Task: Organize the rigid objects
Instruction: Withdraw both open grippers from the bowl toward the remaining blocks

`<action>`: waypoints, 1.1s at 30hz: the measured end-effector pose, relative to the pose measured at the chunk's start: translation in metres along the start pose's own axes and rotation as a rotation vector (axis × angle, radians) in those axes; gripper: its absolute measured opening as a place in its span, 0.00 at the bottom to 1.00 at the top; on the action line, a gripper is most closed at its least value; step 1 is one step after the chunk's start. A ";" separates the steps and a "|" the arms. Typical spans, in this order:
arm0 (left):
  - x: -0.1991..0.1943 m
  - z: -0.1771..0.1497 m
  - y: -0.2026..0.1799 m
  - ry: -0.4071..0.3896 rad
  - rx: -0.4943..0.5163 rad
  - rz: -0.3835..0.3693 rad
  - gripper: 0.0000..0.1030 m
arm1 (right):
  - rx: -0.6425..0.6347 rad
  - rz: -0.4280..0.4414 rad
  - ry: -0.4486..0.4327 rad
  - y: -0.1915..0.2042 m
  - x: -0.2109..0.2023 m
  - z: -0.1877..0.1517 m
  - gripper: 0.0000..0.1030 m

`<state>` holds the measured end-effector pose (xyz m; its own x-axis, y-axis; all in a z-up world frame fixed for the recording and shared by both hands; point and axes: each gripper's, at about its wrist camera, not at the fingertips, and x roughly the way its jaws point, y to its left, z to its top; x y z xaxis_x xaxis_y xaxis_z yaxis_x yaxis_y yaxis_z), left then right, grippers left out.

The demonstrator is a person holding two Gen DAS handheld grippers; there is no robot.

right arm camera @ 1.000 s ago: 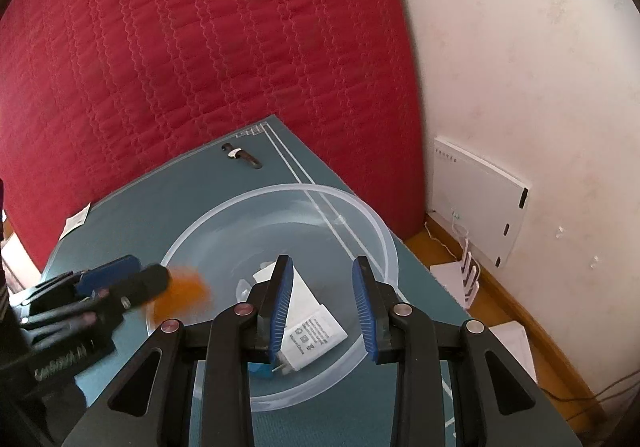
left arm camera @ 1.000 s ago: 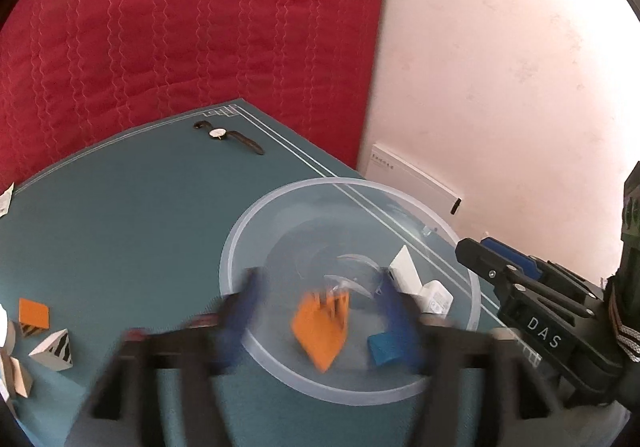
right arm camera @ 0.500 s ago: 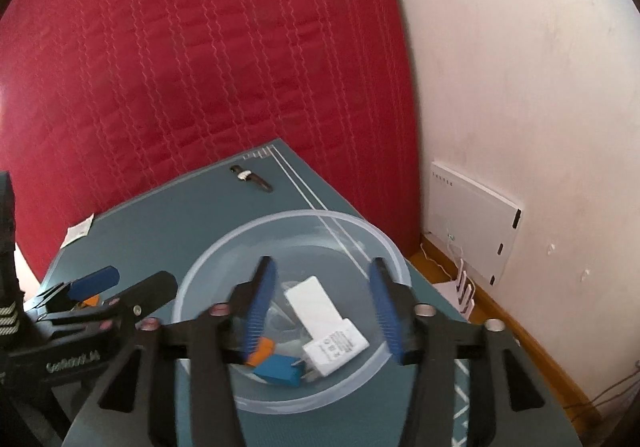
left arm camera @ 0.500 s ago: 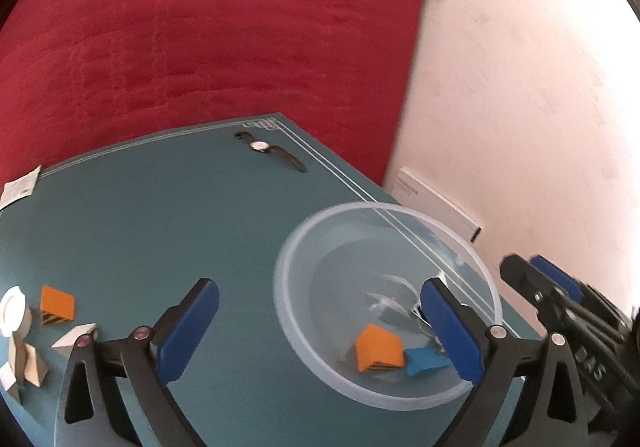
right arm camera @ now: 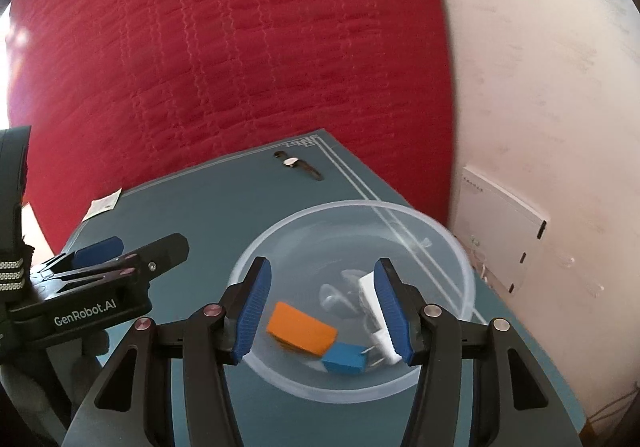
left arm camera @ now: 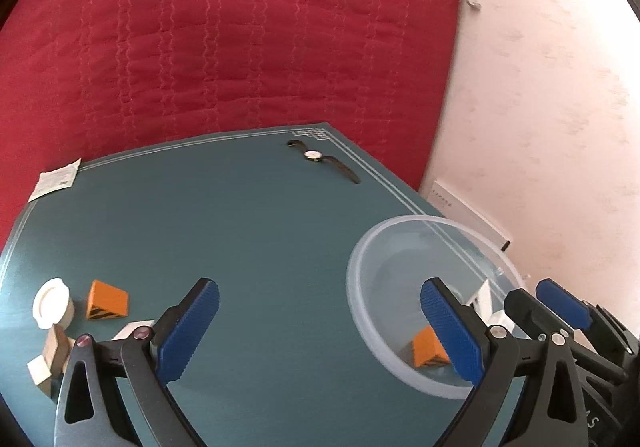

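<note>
Clear bowl (right arm camera: 448, 243): at 4 o'clock on teal bench (left arm camera: 240, 231); orange block (right arm camera: 301, 329), blue piece (right arm camera: 343, 359), white piece (right arm camera: 370, 287) inside.
Left tongs (left arm camera: 316, 327): spread wide, empty.
Right tongs (right arm camera: 324, 311): partly spread above bowl, pinching nothing.
Remaining: orange wedge (left arm camera: 107, 301), white lid (left arm camera: 50, 303), small blocks (left arm camera: 52, 351) at 8 o'clock.
Risk: light bowl, near bench edge; likely to slide off if nudged.

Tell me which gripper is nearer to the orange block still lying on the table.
Left. The left gripper hovers just right of the orange block; the right gripper hangs over the clear bowl, farther away.
</note>
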<state>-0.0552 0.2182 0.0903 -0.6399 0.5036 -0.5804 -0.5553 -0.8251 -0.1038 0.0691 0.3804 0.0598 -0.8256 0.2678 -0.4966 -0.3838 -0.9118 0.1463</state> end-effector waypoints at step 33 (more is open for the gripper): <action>-0.023 -0.035 0.113 0.040 -0.188 0.221 1.00 | -0.125 0.151 0.119 0.075 0.034 -0.031 0.54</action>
<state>-0.0839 0.1045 0.0636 -0.7112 0.2987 -0.6364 -0.2938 -0.9487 -0.1170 0.0247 0.3112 0.0273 -0.8126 0.0940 -0.5752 -0.1997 -0.9721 0.1231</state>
